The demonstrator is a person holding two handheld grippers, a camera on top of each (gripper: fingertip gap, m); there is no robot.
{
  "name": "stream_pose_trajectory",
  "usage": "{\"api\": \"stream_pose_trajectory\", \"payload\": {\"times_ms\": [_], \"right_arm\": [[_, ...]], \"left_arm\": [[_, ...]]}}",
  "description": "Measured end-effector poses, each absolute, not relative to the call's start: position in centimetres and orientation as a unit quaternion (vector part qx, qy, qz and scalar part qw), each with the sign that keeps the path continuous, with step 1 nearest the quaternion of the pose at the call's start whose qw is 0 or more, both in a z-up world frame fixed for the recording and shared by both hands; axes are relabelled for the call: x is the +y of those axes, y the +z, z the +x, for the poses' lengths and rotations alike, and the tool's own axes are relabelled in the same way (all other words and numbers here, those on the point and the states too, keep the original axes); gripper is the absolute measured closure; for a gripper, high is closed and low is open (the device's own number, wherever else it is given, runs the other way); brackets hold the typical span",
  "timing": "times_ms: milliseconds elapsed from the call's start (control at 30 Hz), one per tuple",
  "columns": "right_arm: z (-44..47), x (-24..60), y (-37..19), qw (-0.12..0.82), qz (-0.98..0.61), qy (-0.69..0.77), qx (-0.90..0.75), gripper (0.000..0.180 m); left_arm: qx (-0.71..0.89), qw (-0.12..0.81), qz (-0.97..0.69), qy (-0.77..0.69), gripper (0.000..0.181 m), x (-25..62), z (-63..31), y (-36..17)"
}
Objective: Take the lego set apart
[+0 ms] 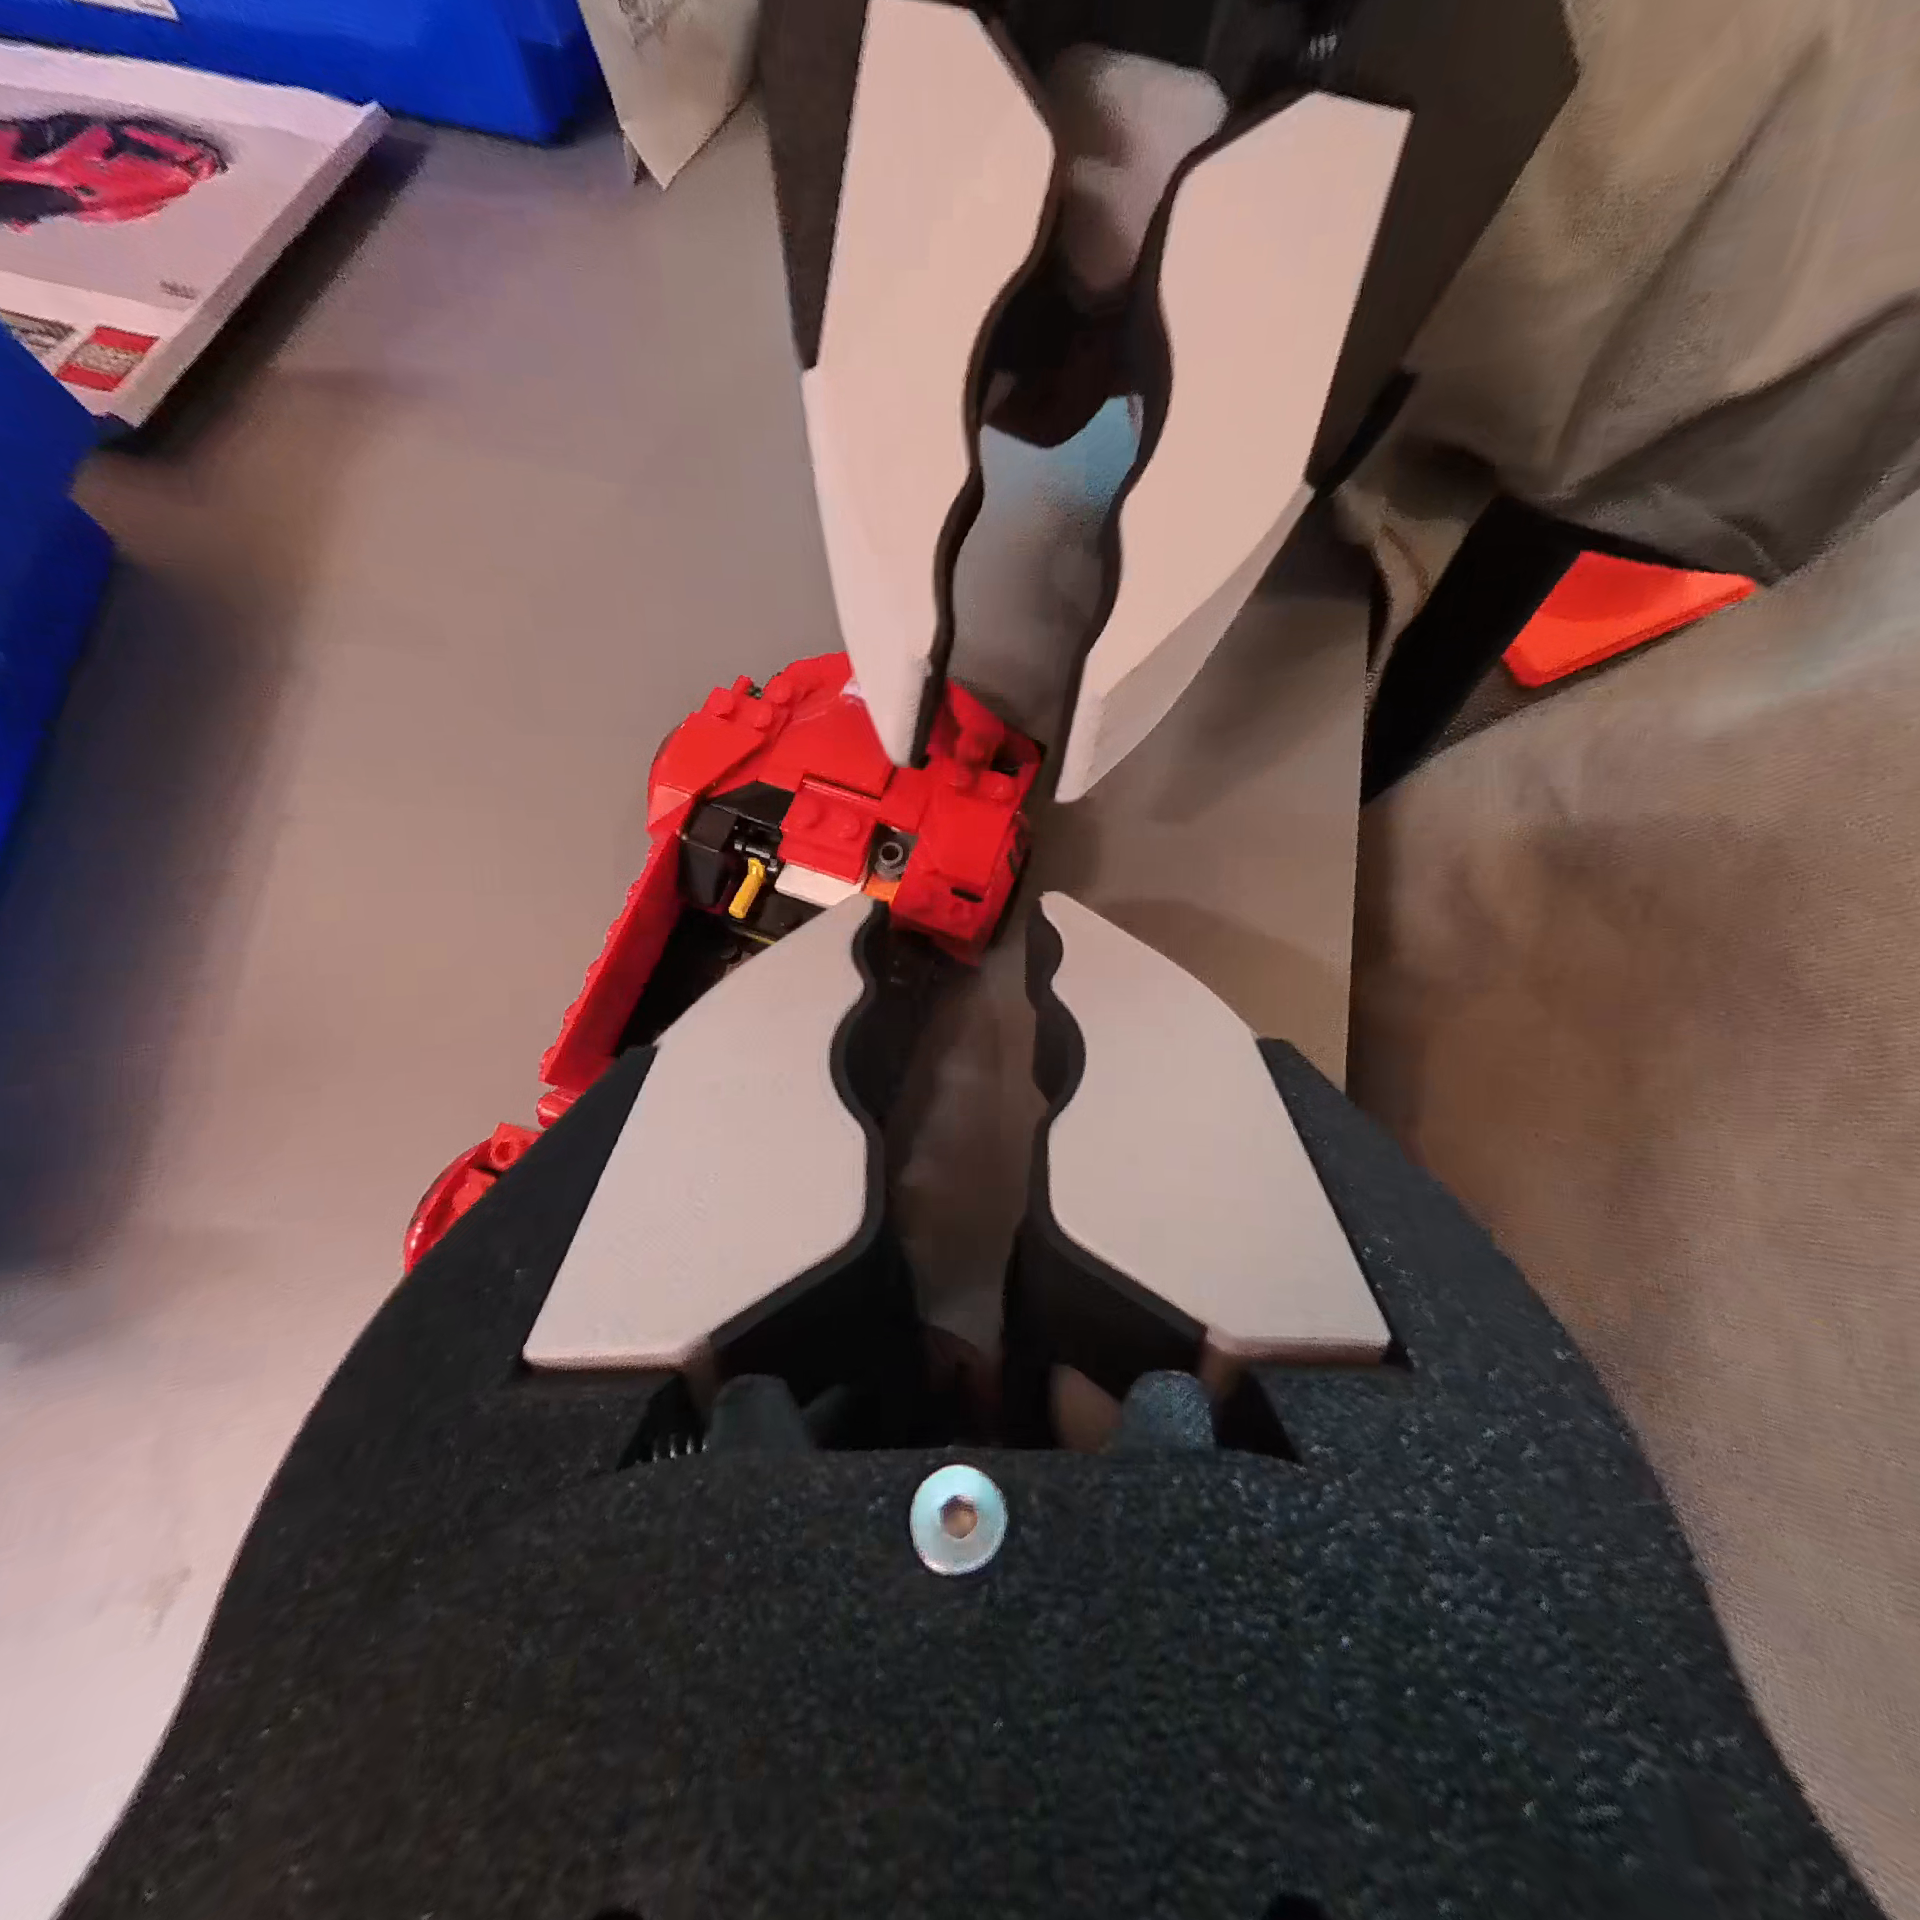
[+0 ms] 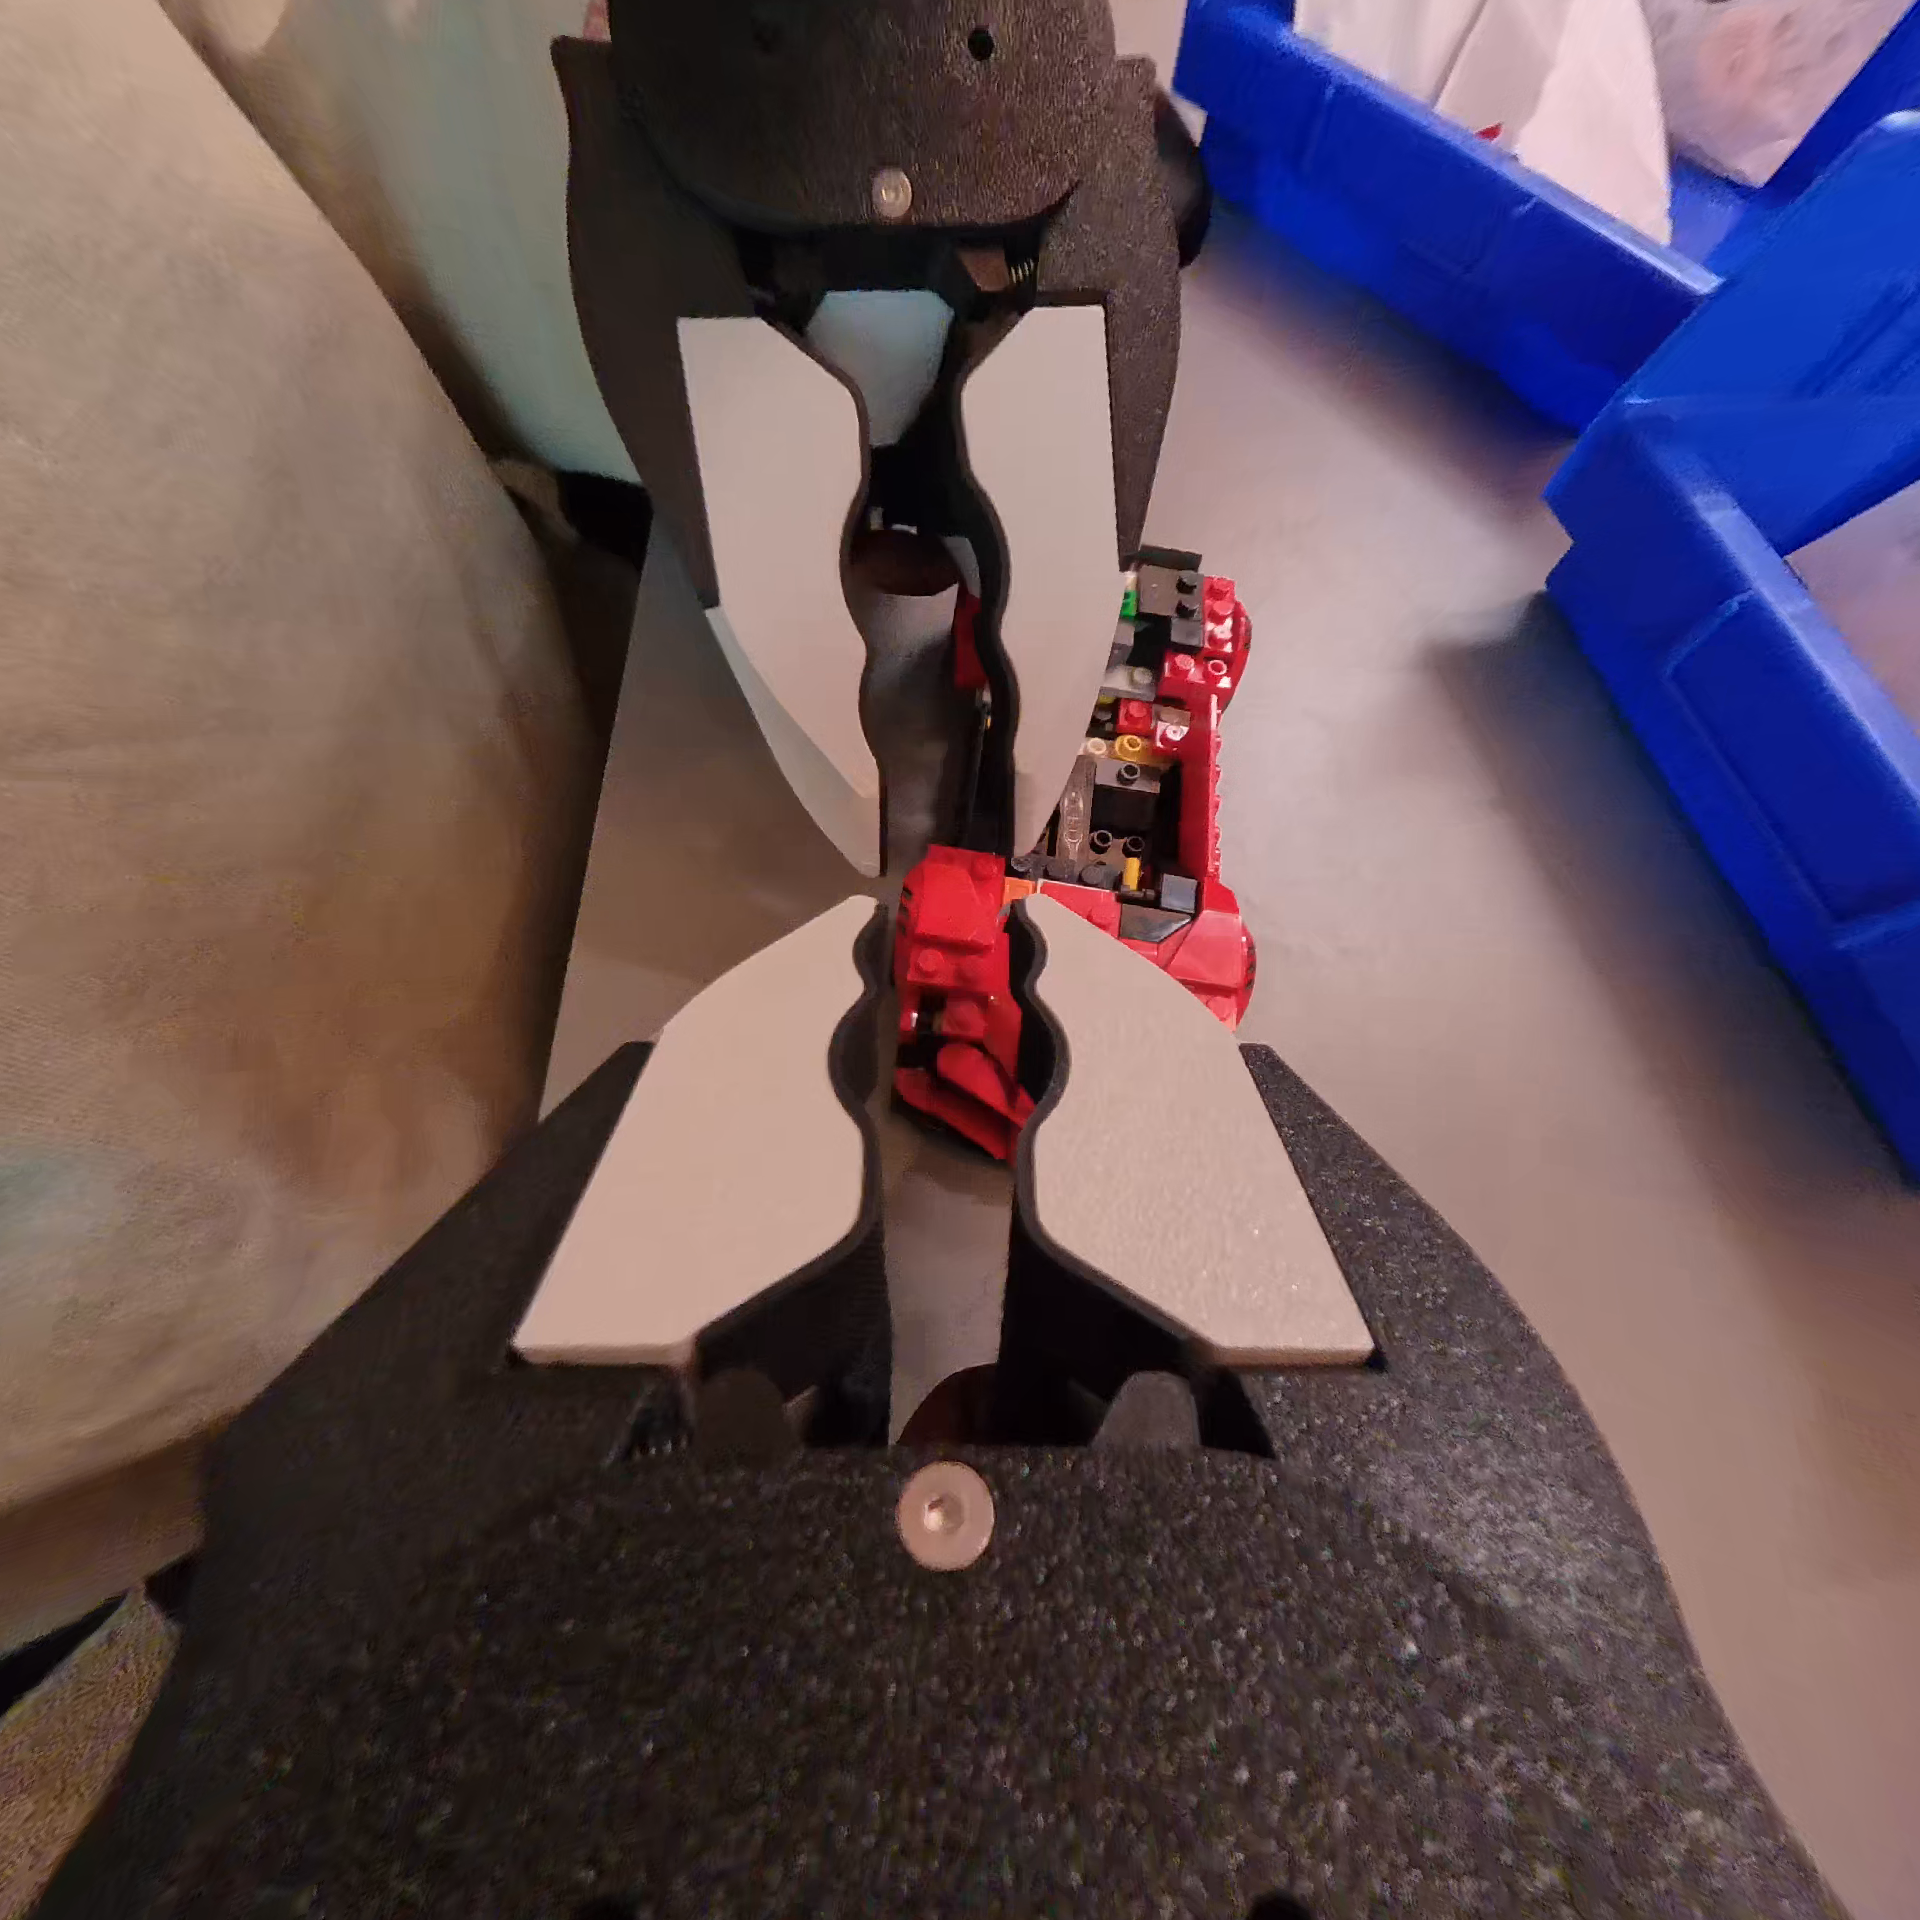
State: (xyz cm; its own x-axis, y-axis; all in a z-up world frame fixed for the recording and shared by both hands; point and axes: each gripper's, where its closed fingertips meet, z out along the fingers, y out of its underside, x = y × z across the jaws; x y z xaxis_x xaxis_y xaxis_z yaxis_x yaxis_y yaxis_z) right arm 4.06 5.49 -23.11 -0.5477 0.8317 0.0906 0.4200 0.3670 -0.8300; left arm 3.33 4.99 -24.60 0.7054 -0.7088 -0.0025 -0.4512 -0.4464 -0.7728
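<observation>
A red lego car (image 1: 790, 748) with a black inside lies on the grey table, partly stripped. In the left wrist view my left gripper (image 1: 954, 902) comes from below. Its fingers are closed narrowly on the car's side, and the body runs off under the left finger. My right gripper (image 1: 987, 774) meets it tip to tip from above. In the right wrist view my right gripper (image 2: 945, 904) is shut on the car's red end section (image 2: 951, 935), which fills the gap between the fingers. The left gripper (image 2: 951, 852) faces it, and the rest of the car (image 2: 1184, 914) lies to the right.
Blue plastic bins (image 2: 1766, 644) stand at the right of the right wrist view, and another bin (image 1: 312, 52) is at the top left of the left wrist view. A booklet (image 1: 156, 208) lies beside it. Beige fabric (image 1: 1662, 935) borders the table (image 1: 468, 727), with an orange part (image 1: 1610, 613) in it.
</observation>
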Motion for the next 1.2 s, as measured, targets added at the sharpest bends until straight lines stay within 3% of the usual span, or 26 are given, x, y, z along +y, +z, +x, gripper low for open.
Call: {"api": "stream_pose_trajectory", "payload": {"times_ms": [433,767,1200], "right_arm": [[3.9,5.0,-24.5,0.141,-0.319,0.303,-0.887,0.164],[3.9,4.8,-24.3,0.257,-0.268,0.266,-0.890,0.164],[3.8,4.8,-24.1,0.299,-0.242,0.311,-0.869,0.165]], "left_arm": [[0.349,0.421,-0.821,-0.165,0.171,5.2,3.4,-24.6],[0.342,0.405,-0.827,-0.187,0.174,4.9,3.6,-24.8],[0.312,0.374,-0.845,-0.221,0.173,4.9,3.6,-24.8]]}}
